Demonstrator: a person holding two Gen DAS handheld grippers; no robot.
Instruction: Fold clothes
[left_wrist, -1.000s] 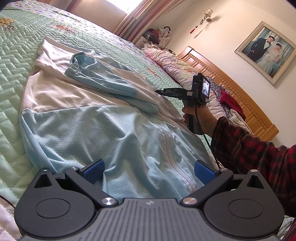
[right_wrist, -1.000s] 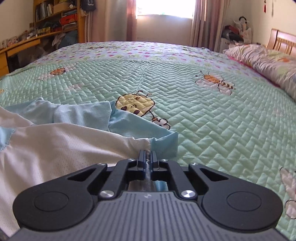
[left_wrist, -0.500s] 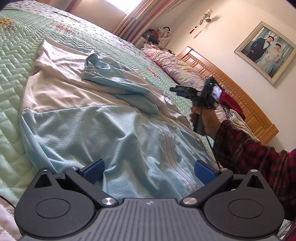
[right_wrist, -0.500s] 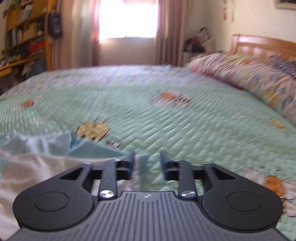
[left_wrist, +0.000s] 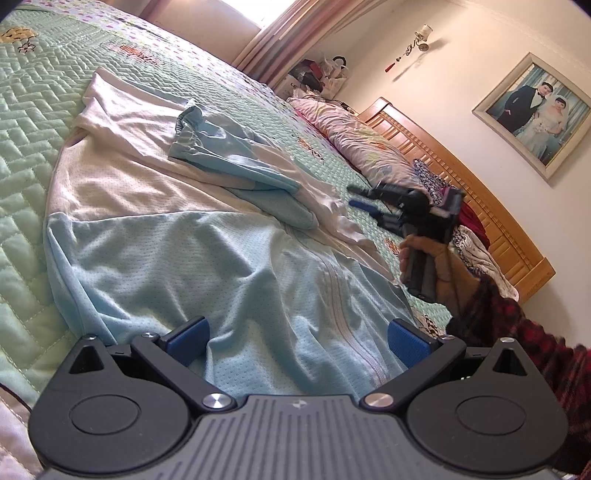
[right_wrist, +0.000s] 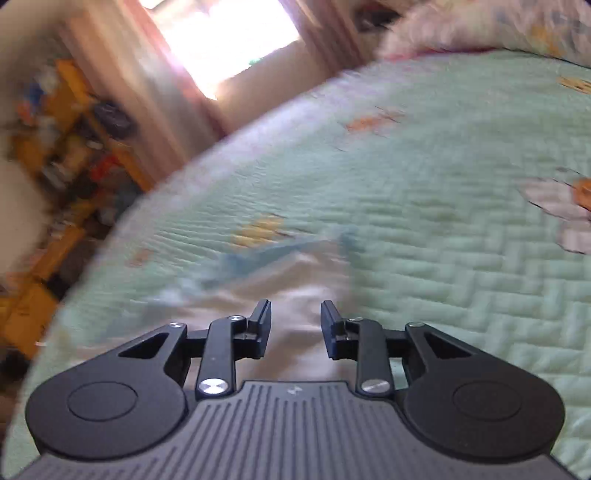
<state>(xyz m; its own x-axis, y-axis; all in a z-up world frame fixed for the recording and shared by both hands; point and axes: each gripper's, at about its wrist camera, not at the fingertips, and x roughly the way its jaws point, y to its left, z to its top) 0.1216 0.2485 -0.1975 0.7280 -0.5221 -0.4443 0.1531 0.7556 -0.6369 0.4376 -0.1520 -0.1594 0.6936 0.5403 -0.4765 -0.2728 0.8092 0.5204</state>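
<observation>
Green quilted bed (left_wrist: 22, 155) — blue-white jacket (left_wrist: 207, 258) spread; left gripper (left_wrist: 297, 341) wide; right gripper (right_wrist: 295, 325) just narrowing, empty.

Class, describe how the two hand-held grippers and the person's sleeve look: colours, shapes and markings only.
The left hand-held gripper has a ribbed grey body, two round black discs, silver screws and blue finger pads. The right hand-held gripper has the same build, with dark fingers. The sleeve is red and black plaid.

Jacket (left_wrist: 207, 258), pillow (left_wrist: 354, 140) on quilted bed (left_wrist: 29, 122)
</observation>
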